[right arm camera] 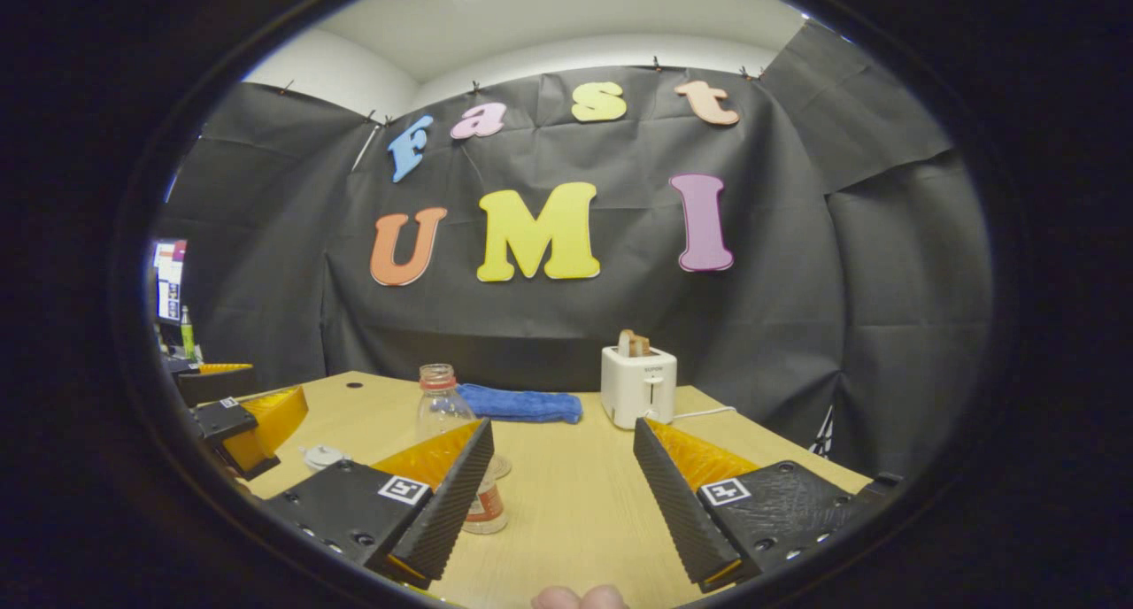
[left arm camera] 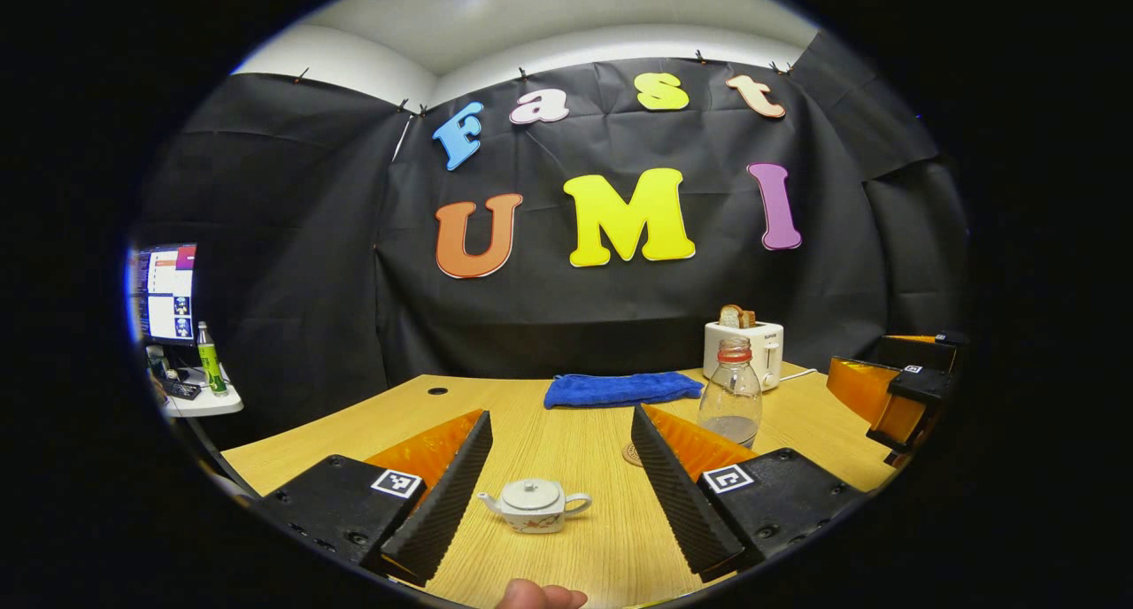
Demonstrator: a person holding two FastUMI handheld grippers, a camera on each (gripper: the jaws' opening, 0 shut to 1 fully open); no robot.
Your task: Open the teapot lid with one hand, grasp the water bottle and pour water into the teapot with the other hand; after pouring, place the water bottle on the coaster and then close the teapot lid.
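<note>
In the left gripper view, a small white teapot (left arm camera: 535,505) with its lid on stands on the wooden table (left arm camera: 575,441), low between the fingers of my open left gripper (left arm camera: 560,419). A clear water bottle (left arm camera: 730,397) with a red neck ring stands upright farther back on the right, a little water in it. A round coaster (left arm camera: 631,454) peeks out just left of the bottle, partly hidden by a finger. In the right gripper view, my right gripper (right arm camera: 562,427) is open and holds nothing. The bottle (right arm camera: 440,405) stands by its left finger, and the teapot (right arm camera: 323,456) lies farther left.
A blue towel (left arm camera: 621,388) and a white toaster (left arm camera: 745,350) with bread stand at the back of the table. A side shelf with a monitor (left arm camera: 166,292) and a green bottle (left arm camera: 210,358) is off to the left. A thumb (left arm camera: 540,596) shows at the bottom edge.
</note>
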